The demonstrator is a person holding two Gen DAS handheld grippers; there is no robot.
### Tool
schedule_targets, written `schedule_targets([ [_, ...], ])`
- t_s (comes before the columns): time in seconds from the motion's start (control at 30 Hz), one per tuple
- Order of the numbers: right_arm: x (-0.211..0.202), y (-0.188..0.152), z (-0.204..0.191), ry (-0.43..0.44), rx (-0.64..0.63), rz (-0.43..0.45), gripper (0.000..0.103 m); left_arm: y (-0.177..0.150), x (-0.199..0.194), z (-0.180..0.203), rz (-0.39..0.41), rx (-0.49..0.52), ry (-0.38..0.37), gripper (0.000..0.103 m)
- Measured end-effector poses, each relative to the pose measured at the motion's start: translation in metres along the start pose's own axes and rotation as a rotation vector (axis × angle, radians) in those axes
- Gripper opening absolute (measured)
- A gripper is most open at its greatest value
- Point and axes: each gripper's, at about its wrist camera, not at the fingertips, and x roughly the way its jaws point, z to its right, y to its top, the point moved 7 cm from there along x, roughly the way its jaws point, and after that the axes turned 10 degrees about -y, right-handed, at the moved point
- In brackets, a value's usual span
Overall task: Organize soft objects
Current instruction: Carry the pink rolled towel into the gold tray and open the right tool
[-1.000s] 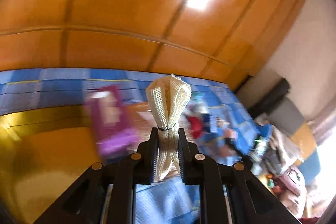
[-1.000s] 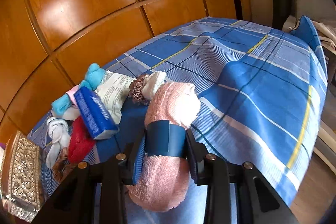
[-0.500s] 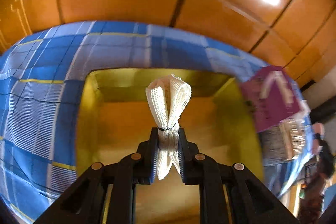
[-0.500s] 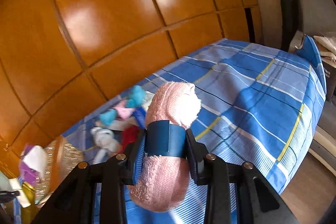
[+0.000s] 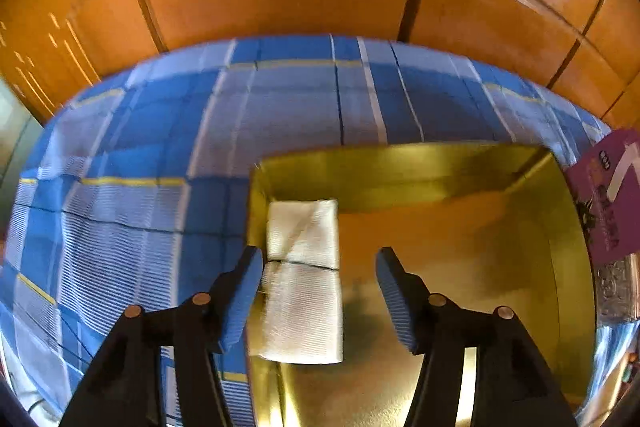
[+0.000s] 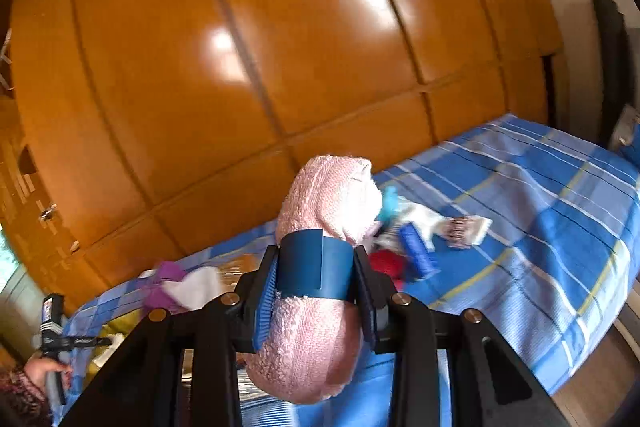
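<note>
In the left wrist view my left gripper (image 5: 318, 301) is open and empty above a gold box (image 5: 460, 267). A folded white mesh cloth (image 5: 302, 279), tied with a thin black band, lies flat in the box's left side, between my fingers and close to the left one. In the right wrist view my right gripper (image 6: 316, 291) is shut on a rolled pink towel (image 6: 320, 211) with a blue band, held in the air above the bed. A pile of soft items (image 6: 416, 239) lies on the bed beyond it.
The bed has a blue plaid cover (image 5: 160, 147), also visible in the right wrist view (image 6: 540, 227). A purple package (image 5: 608, 195) leans at the box's right edge. Orange wooden wardrobe doors (image 6: 240, 47) stand behind. The other hand-held gripper (image 6: 54, 327) shows at the lower left.
My left gripper opened and let the white cloth go; it now lies in the gold box. My right gripper rose and swung left with the pink towel still in it.
</note>
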Motion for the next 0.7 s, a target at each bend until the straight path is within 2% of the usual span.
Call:
schedule_targets([
  [0.03, -0.002, 0.000, -0.008, 0.019, -0.008, 0.001, 0.035, 0.002, -0.004, -0.001, 0.018, -0.006, 0.003, 0.065],
  [0.1, -0.006, 0.000, -0.026, 0.060, -0.027, -0.001, 0.035, 0.005, -0.019, -0.006, 0.086, -0.033, 0.027, 0.077],
  [0.2, -0.008, -0.004, -0.056, 0.134, -0.066, -0.024, 0.035, 0.001, -0.040, -0.003, 0.163, -0.056, 0.009, 0.080],
  [0.3, -0.011, -0.009, -0.091, 0.210, -0.127, -0.049, 0.035, -0.007, -0.054, 0.001, 0.204, -0.071, 0.001, 0.091],
  [0.4, -0.014, -0.021, -0.127, 0.297, -0.193, -0.078, 0.035, -0.023, -0.072, 0.008, 0.255, -0.105, -0.027, 0.095],
  [0.53, -0.007, -0.045, -0.175, 0.410, -0.237, -0.166, 0.035, -0.047, -0.089, 0.015, 0.303, -0.173, -0.073, 0.100],
  [0.7, 0.016, -0.089, -0.237, 0.484, -0.306, -0.328, 0.035, -0.078, -0.104, 0.019, 0.347, -0.235, -0.065, 0.103],
])
